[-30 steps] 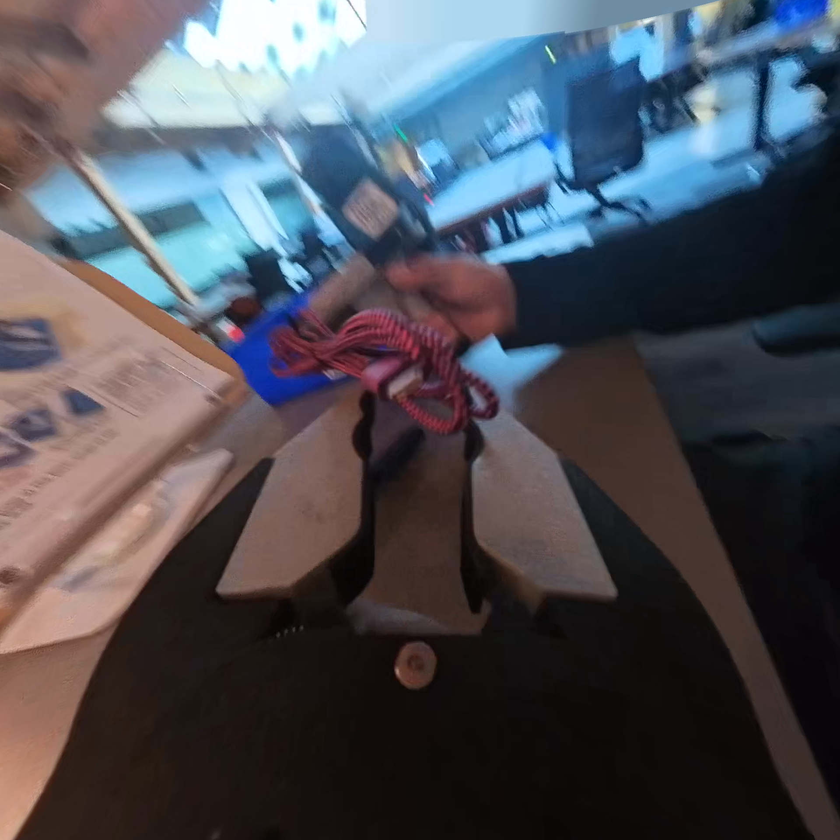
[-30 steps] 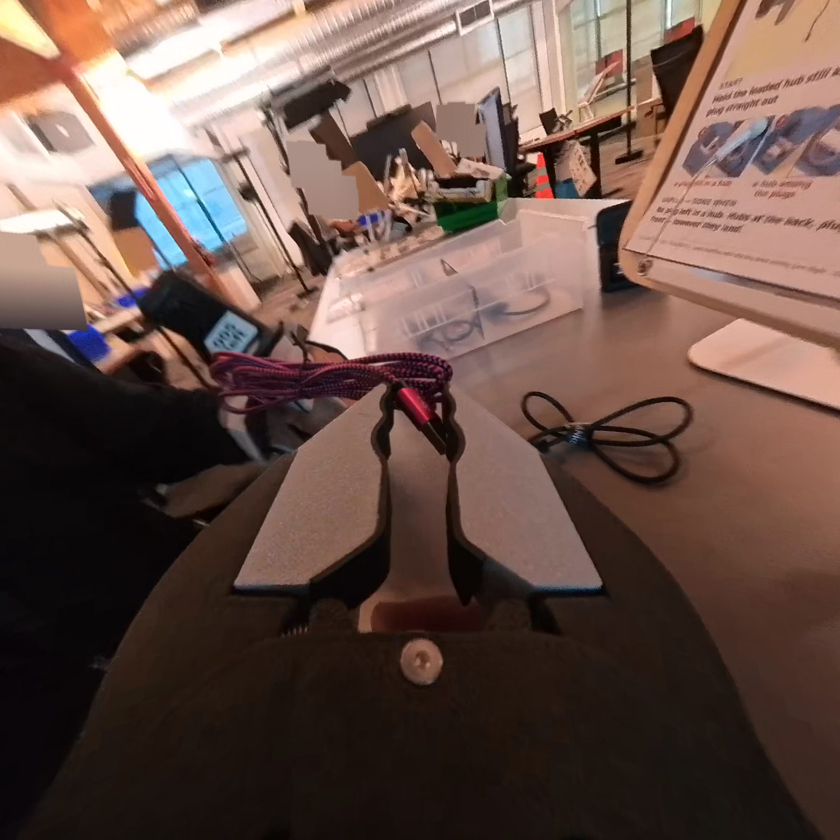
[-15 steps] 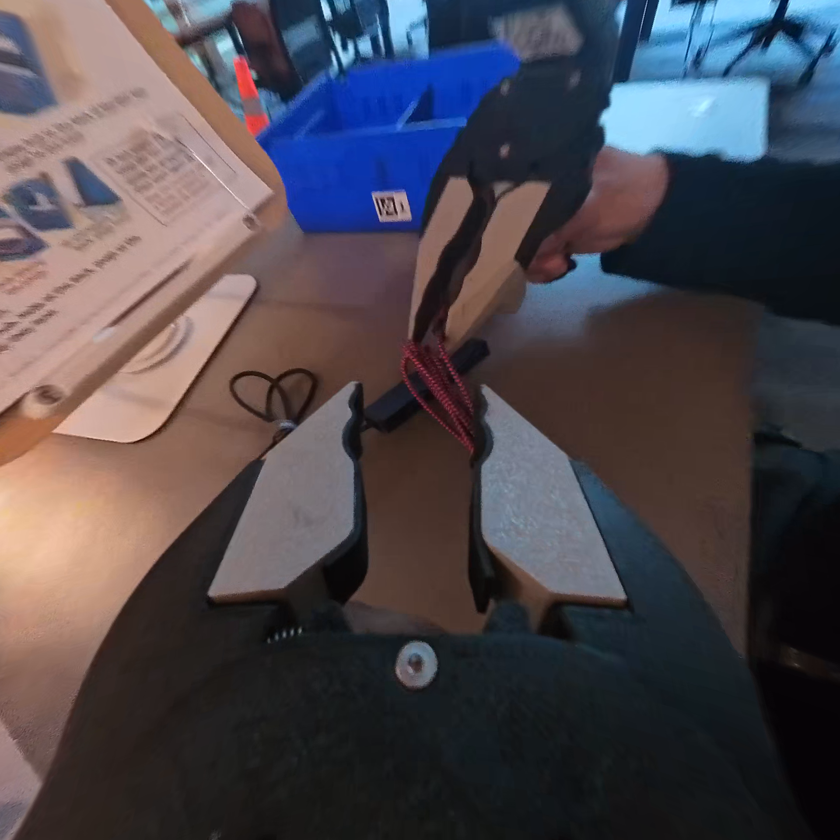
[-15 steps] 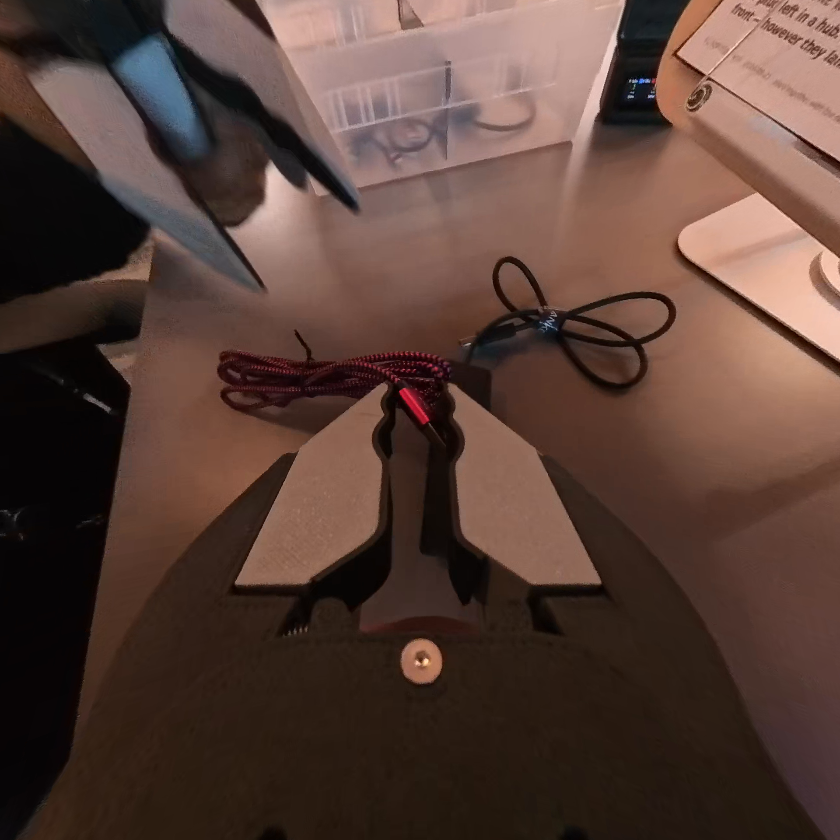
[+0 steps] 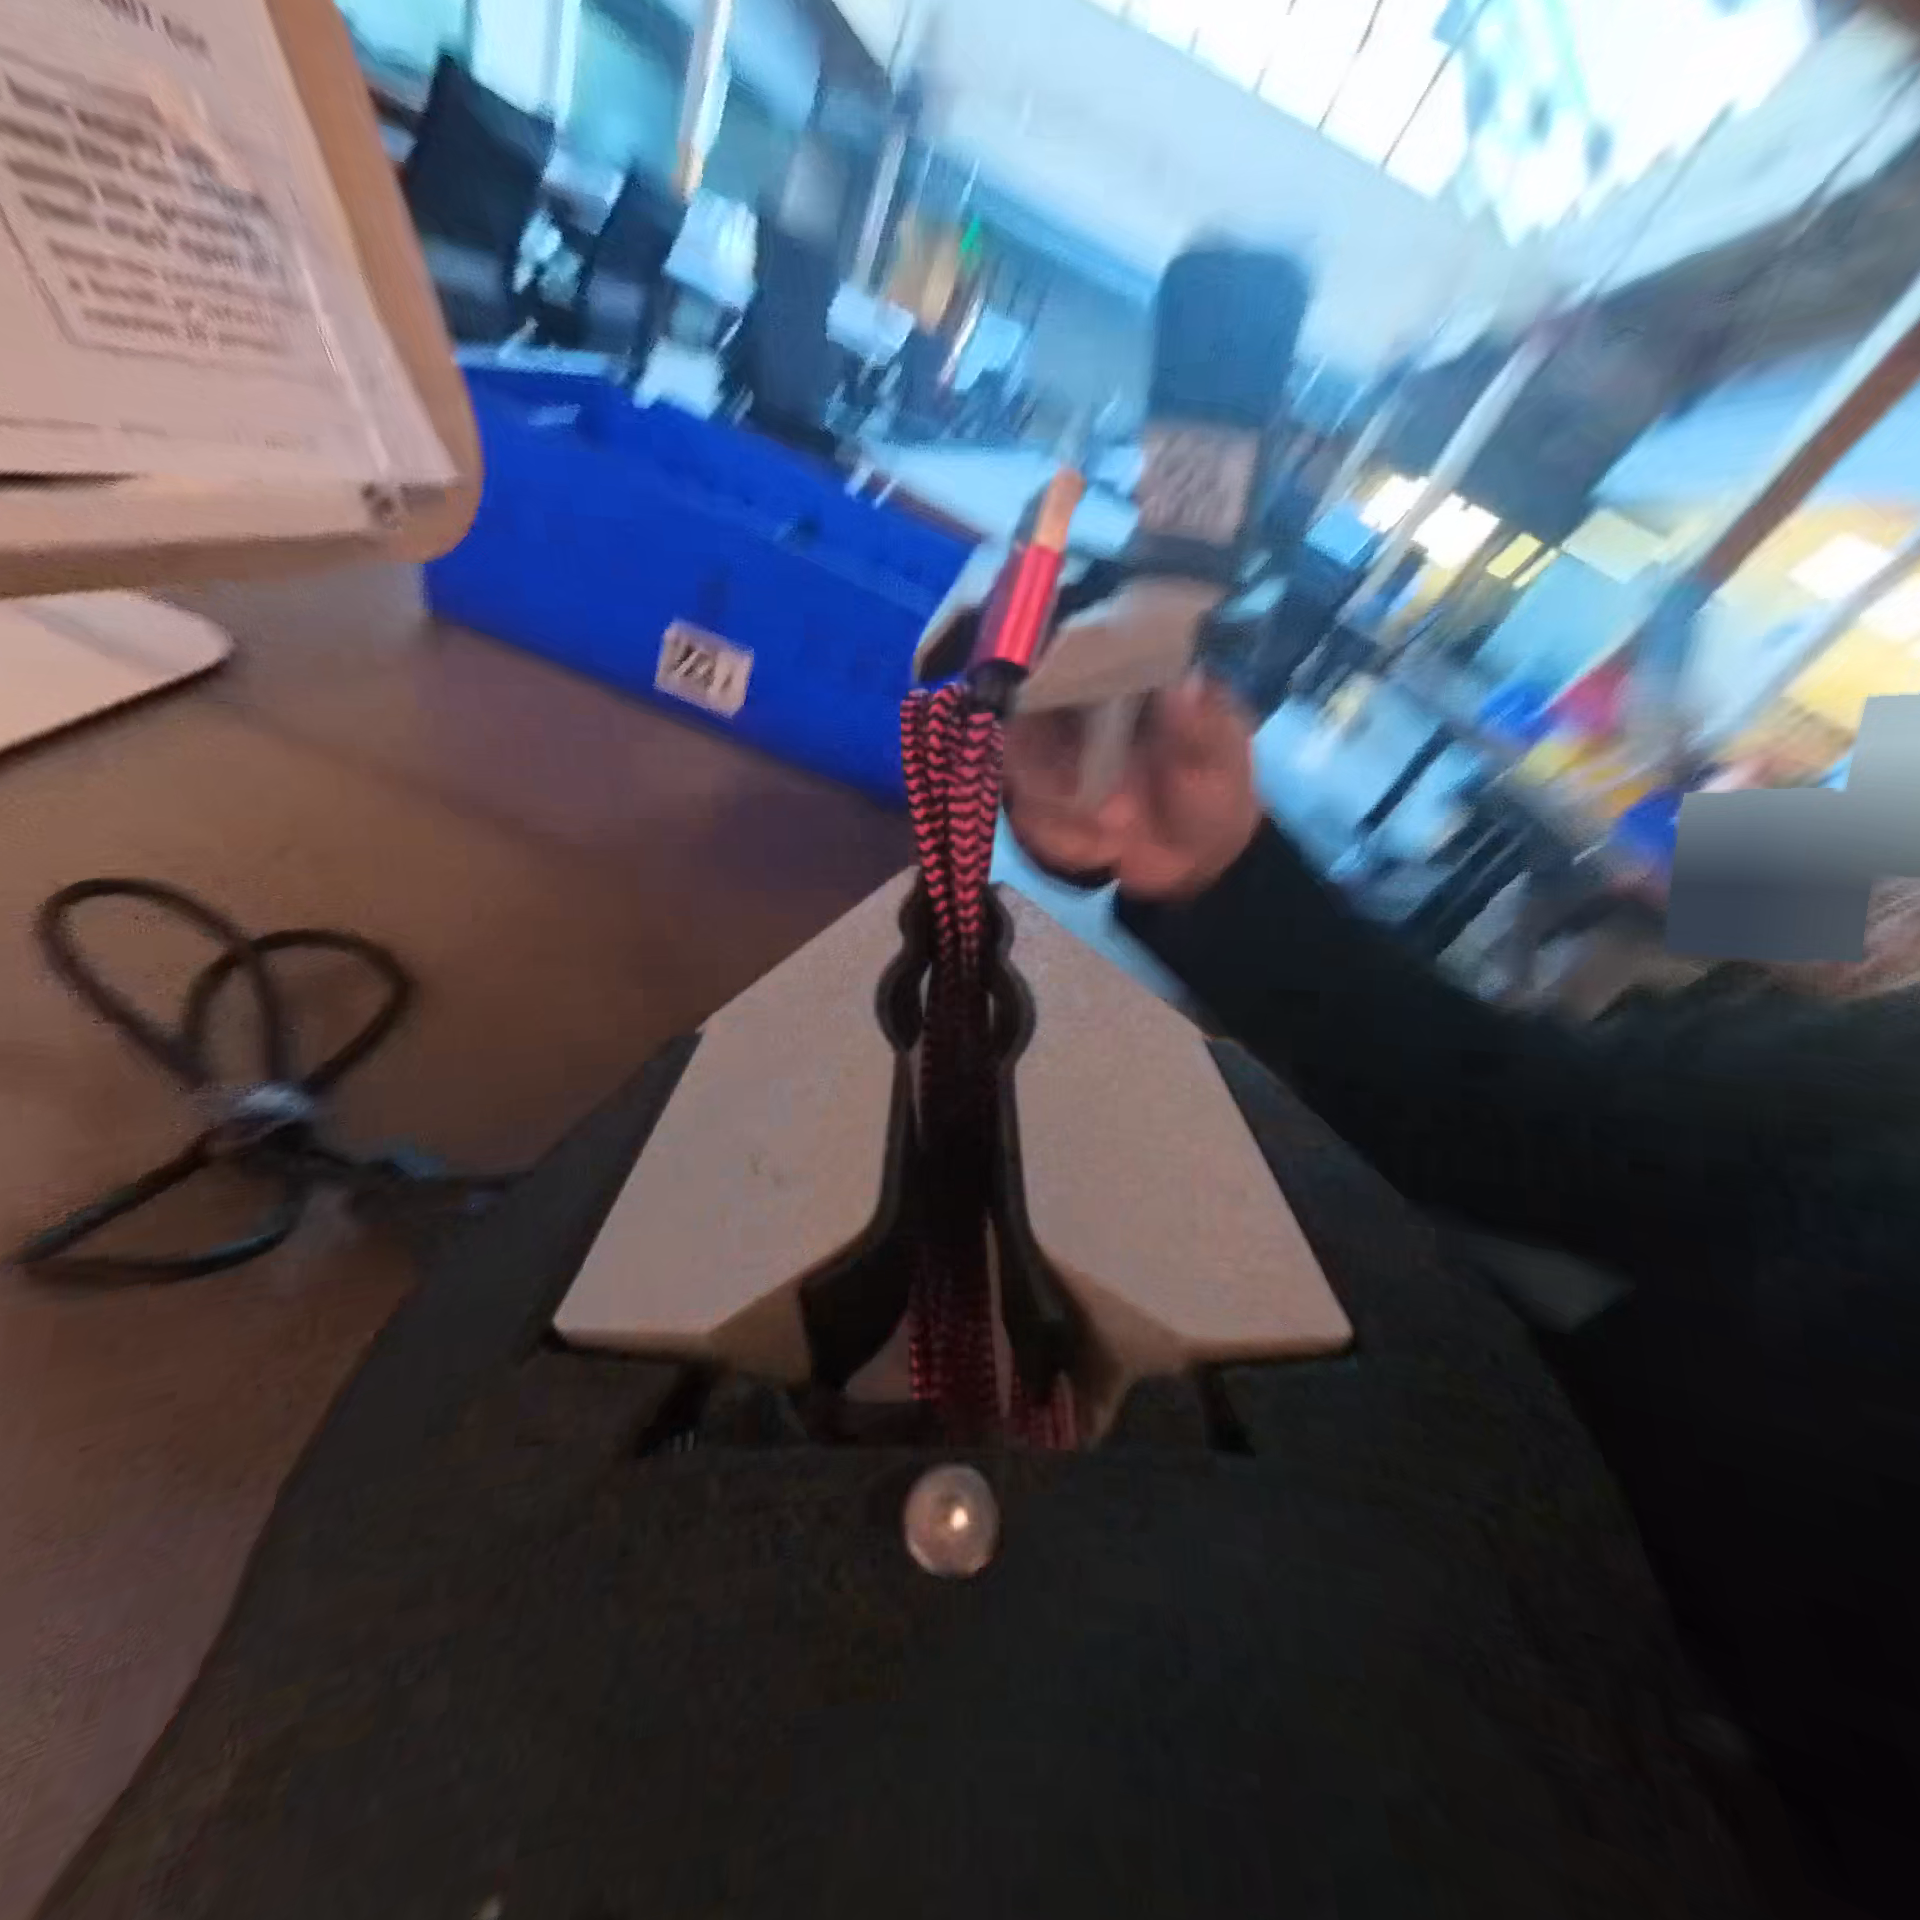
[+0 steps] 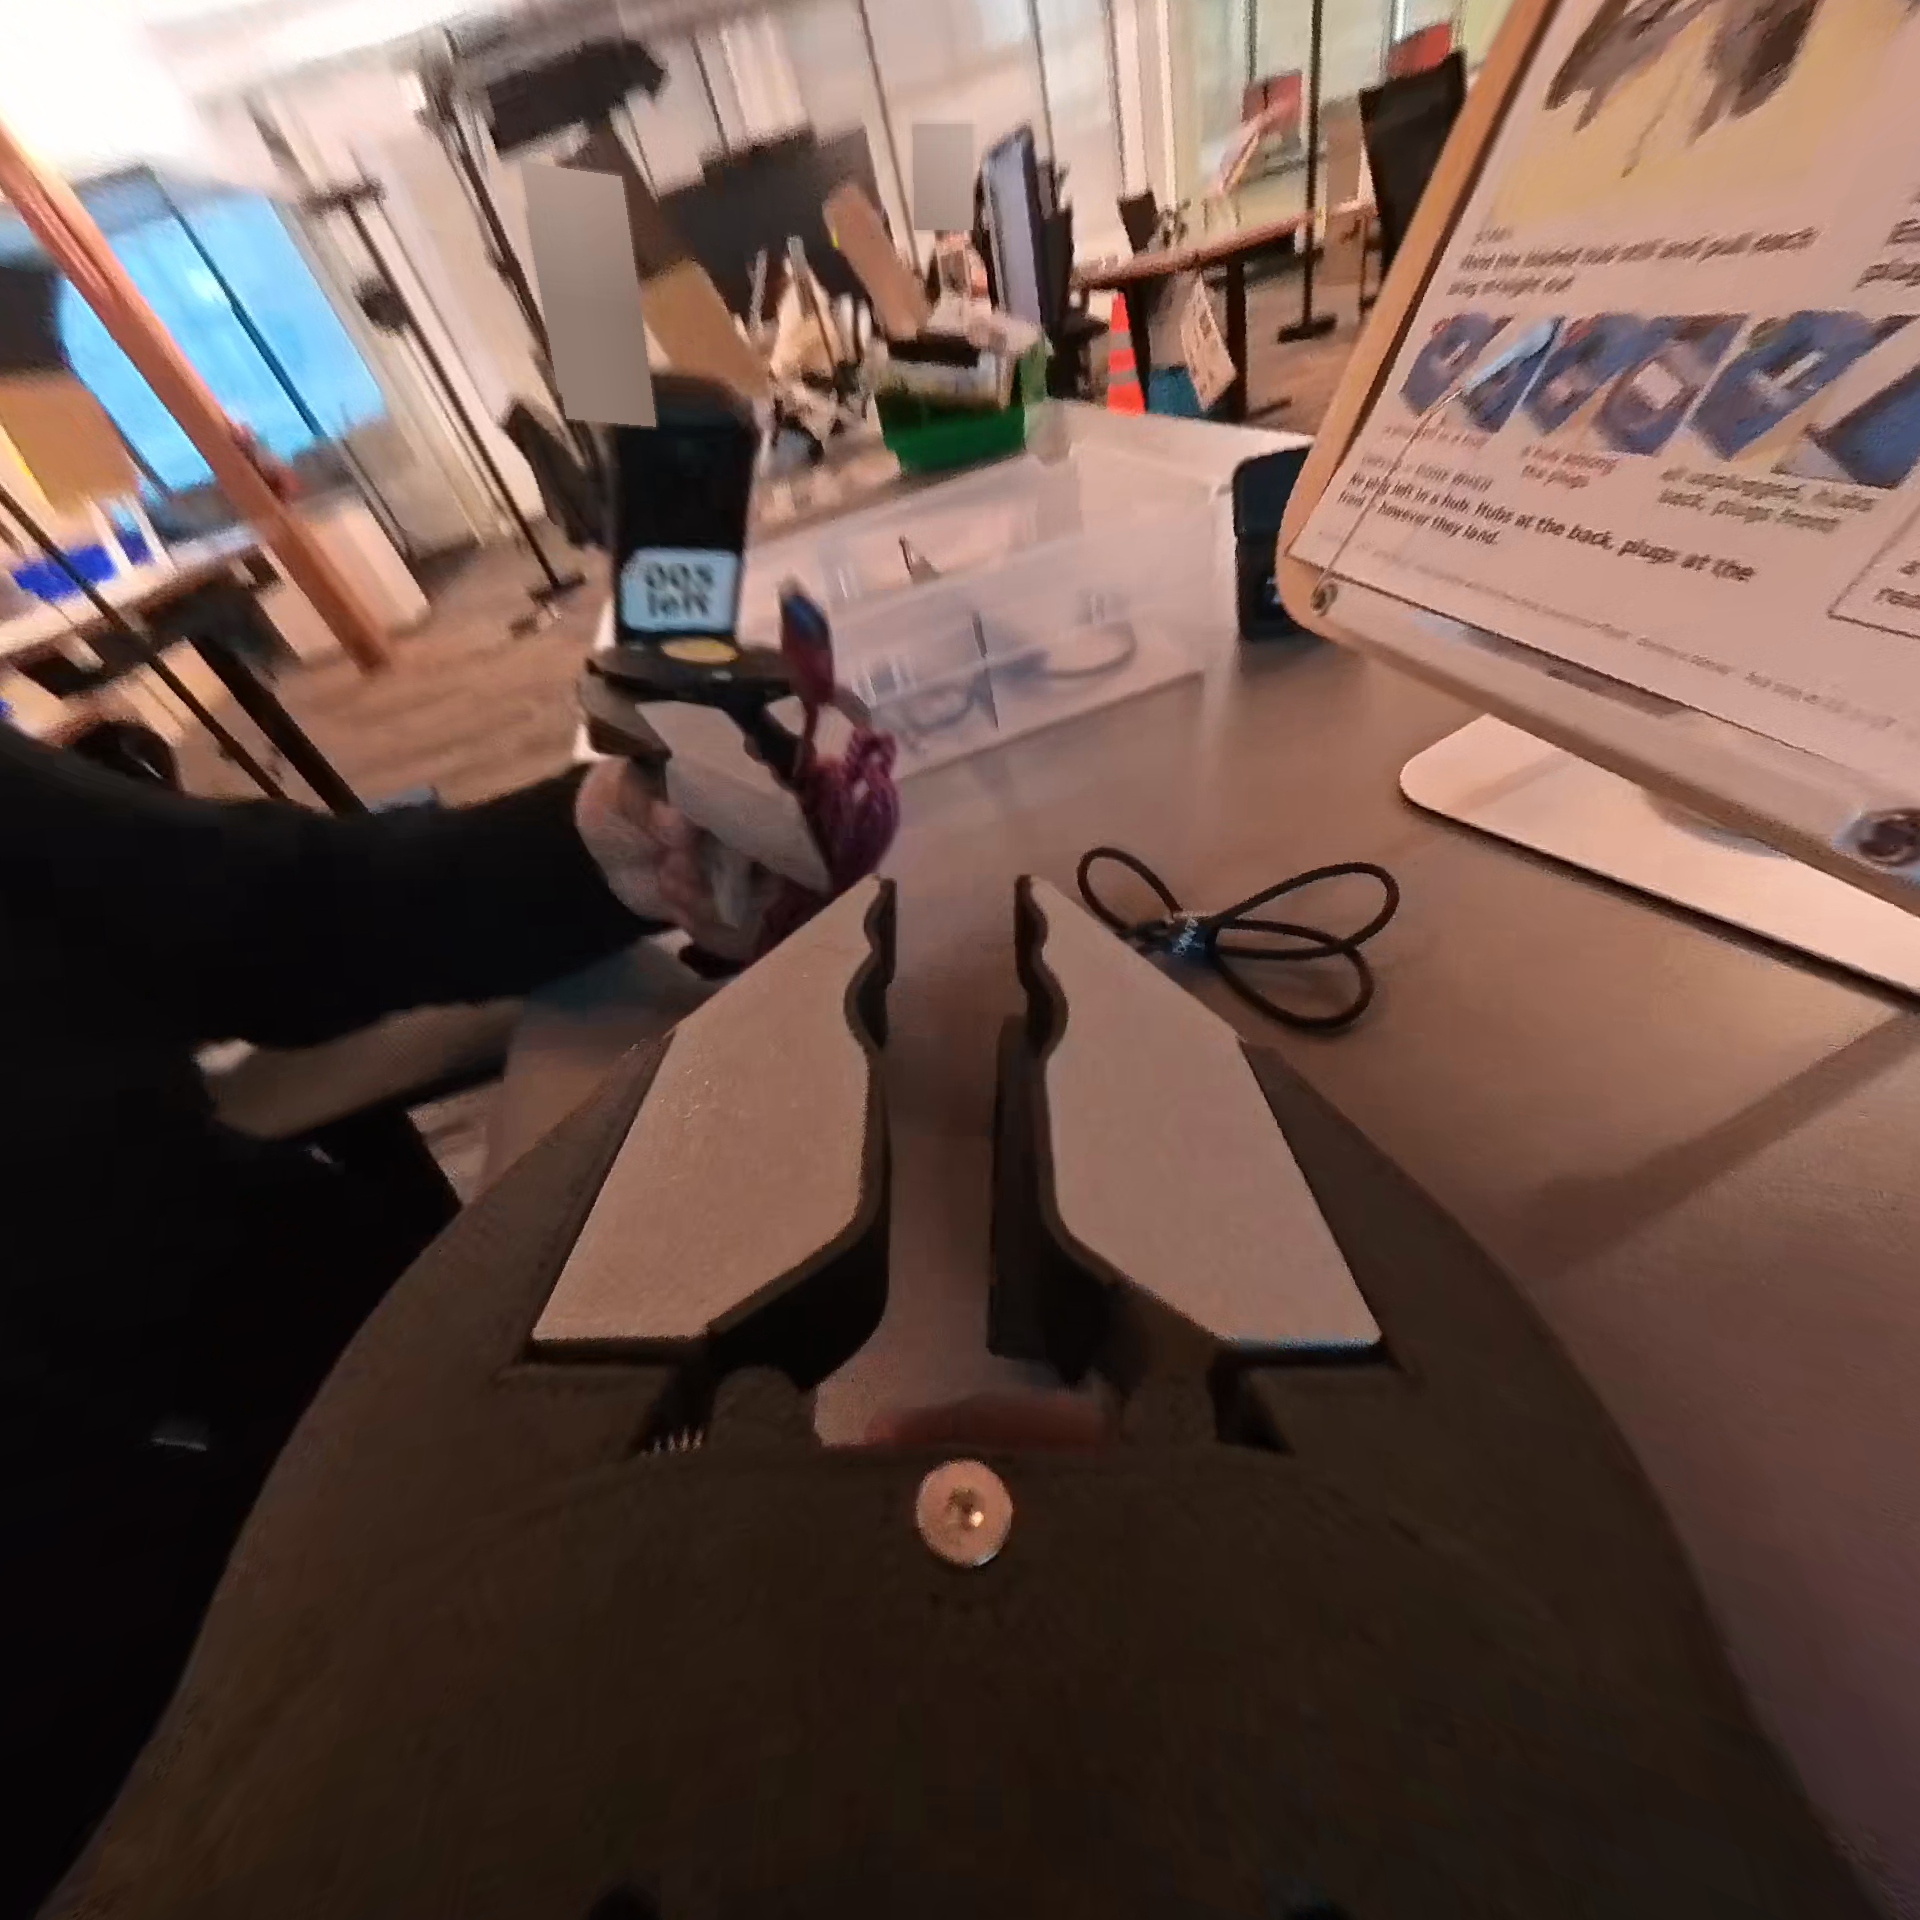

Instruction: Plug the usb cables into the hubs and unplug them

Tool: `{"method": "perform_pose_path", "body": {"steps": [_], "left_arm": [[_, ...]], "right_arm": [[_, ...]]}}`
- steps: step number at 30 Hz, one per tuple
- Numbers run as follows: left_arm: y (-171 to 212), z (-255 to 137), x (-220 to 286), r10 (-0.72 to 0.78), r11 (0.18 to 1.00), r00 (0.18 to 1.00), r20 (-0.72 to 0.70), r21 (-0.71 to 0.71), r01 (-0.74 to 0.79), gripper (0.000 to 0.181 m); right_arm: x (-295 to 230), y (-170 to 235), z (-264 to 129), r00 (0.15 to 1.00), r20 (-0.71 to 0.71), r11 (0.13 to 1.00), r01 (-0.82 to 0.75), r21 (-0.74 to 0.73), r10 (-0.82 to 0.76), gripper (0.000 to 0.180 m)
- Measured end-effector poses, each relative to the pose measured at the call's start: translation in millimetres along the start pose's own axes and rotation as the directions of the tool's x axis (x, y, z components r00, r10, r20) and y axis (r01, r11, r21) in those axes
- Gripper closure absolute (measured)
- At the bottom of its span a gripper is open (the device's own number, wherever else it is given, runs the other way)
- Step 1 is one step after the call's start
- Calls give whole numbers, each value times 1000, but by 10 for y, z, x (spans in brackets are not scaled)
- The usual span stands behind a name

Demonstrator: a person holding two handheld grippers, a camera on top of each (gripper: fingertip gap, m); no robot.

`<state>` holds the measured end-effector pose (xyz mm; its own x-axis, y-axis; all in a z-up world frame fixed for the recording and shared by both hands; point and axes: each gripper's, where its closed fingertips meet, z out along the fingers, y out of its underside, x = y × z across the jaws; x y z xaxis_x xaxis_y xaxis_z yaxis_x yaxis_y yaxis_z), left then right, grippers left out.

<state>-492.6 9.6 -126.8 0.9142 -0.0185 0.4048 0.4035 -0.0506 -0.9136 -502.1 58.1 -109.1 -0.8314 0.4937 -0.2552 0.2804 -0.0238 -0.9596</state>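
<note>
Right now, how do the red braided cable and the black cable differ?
The red braided cable is clamped in the left gripper's shut jaws, off the table; the black cable lies free on the table. The red one is braided, the black one plain and thinner. Both are bundled.

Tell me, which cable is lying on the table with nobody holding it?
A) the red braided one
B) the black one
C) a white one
B: the black cable lies looped on the table, while the red braided cable is clamped in the left gripper.
</note>
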Motion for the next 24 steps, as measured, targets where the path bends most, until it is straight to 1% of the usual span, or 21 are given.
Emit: {"method": "perform_pose_path", "body": {"steps": [1, 2, 3, 5, 9, 12, 13, 14, 15, 16, 17, 18, 21, 23, 24], "left_arm": [[-90, -30, 75, -59, 996, 995, -80, 59, 63, 175], [-134, -46, 130, -104, 990, 984, -145, 82, 117, 175], [-138, -44, 138, -143, 984, 975, -170, 83, 159, 175], [-50, 1, 104, -182, 981, 971, -156, 41, 190, 175], [137, 102, 122, -100, 994, 990, -101, -48, 96, 175], [251, 174, 220, -83, 991, 990, -116, -110, 71, 174], [280, 196, 253, -83, 990, 989, -123, -126, 67, 174], [309, 221, 269, -86, 988, 989, -124, -141, 68, 174], [340, 244, 272, -90, 985, 989, -119, -156, 71, 174], [381, 264, 277, -94, 982, 989, -116, -176, 72, 173], [424, 278, 294, -93, 978, 988, -122, -195, 68, 173], [463, 286, 319, -92, 975, 987, -132, -213, 63, 172], [619, 291, 312, -78, 953, 990, -118, -301, 39, 165], [638, 250, 314, -48, 942, 992, -120, -336, 5, 143], [615, 219, 296, -19, 942, 994, -110, -335, -19, 140]], "right_arm": [[13, -26, -16, 1000, 8, 999, -28, 21, 28, 164], [15, -42, -15, 999, 18, 998, -48, 36, 48, 164], [-9, -47, 2, 997, 37, 997, -64, 44, 62, 160], [-82, -32, 62, 993, 83, 995, -87, 43, 83, 151], [-179, 55, 202, 990, 117, 996, -84, 4, 83, 135], [-223, 125, 315, 983, 141, 993, -116, -21, 118, 134], [-263, 142, 354, 974, 173, 989, -145, -30, 148, 133], [-335, 146, 383, 958, 225, 984, -174, -36, 178, 134], [-425, 146, 400, 937, 286, 980, -196, -46, 201, 141], [-503, 158, 409, 916, 337, 976, -210, -63, 219, 159], [-534, 184, 424, 906, 356, 973, -215, -81, 229, 174], [-523, 217, 441, 908, 349, 973, -213, -94, 232, 180], [-495, 262, 420, 910, 345, 973, -204, -110, 230, 180], [-479, 240, 357, 906, 353, 971, -211, -108, 236, 180], [-461, 229, 328, 908, 348, 972, -211, -106, 235, 180]]}}
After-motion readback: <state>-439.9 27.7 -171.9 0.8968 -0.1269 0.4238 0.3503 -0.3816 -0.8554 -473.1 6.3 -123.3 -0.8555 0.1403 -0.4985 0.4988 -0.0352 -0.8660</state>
